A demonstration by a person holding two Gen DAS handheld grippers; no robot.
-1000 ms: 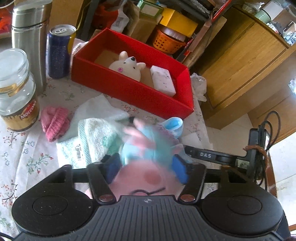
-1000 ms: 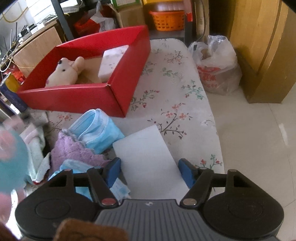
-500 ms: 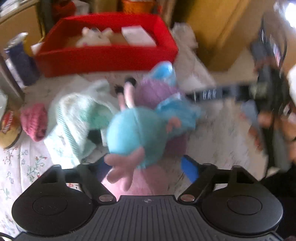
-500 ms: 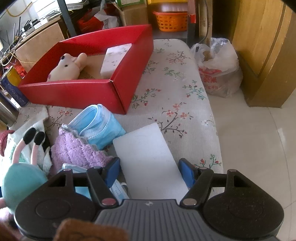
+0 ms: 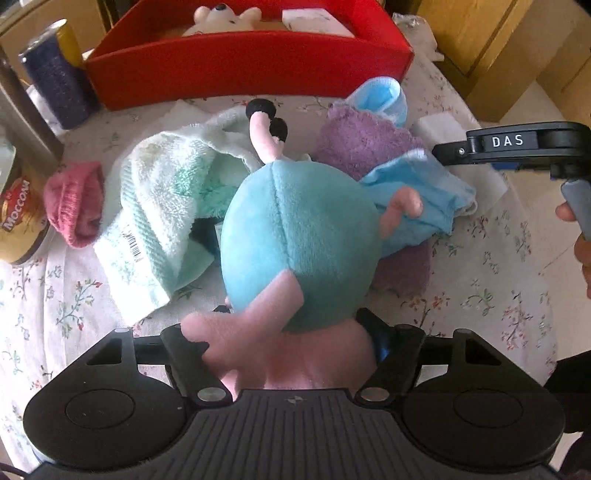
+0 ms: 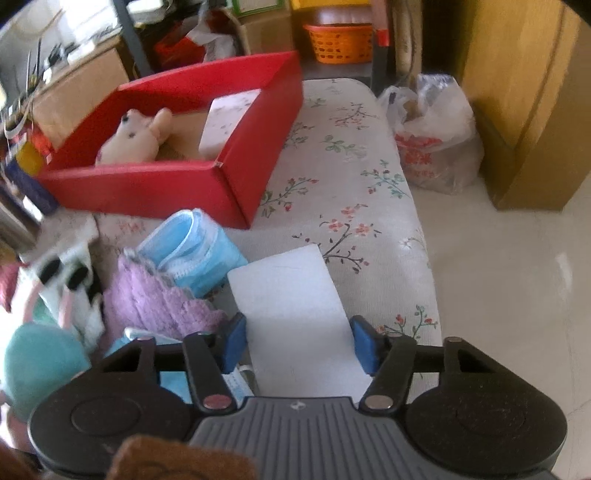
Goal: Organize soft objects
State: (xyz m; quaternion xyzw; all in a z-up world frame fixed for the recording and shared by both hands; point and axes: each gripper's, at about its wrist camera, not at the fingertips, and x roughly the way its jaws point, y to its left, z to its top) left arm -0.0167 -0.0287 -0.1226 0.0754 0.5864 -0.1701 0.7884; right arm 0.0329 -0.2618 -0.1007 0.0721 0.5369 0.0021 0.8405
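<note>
My left gripper (image 5: 291, 343) is shut on a pink and teal plush toy (image 5: 299, 243), held above the flowered table; its legs with black feet point away from me. The toy also shows in the right wrist view (image 6: 37, 362) at the far left. The red box (image 5: 251, 70) stands behind and holds a cream plush animal (image 5: 221, 16) and a white sponge (image 5: 314, 20). On the table lie a mint towel (image 5: 162, 206), a pink sock (image 5: 74, 199), a purple cloth (image 5: 362, 144) and blue masks (image 5: 384, 96). My right gripper (image 6: 297, 345) is open, over a white foam pad (image 6: 295, 306).
A dark blue can (image 5: 55, 81) and a coffee jar (image 5: 18, 221) stand at the table's left. A plastic bag (image 6: 428, 133) and a wooden cabinet (image 6: 528, 92) are on the floor to the right. The table's right edge (image 6: 424, 240) drops to pale floor tiles.
My left gripper has lifted the plush toy and swung toward the red box, which now sits straight ahead. The right gripper has barely moved over the foam pad.
</note>
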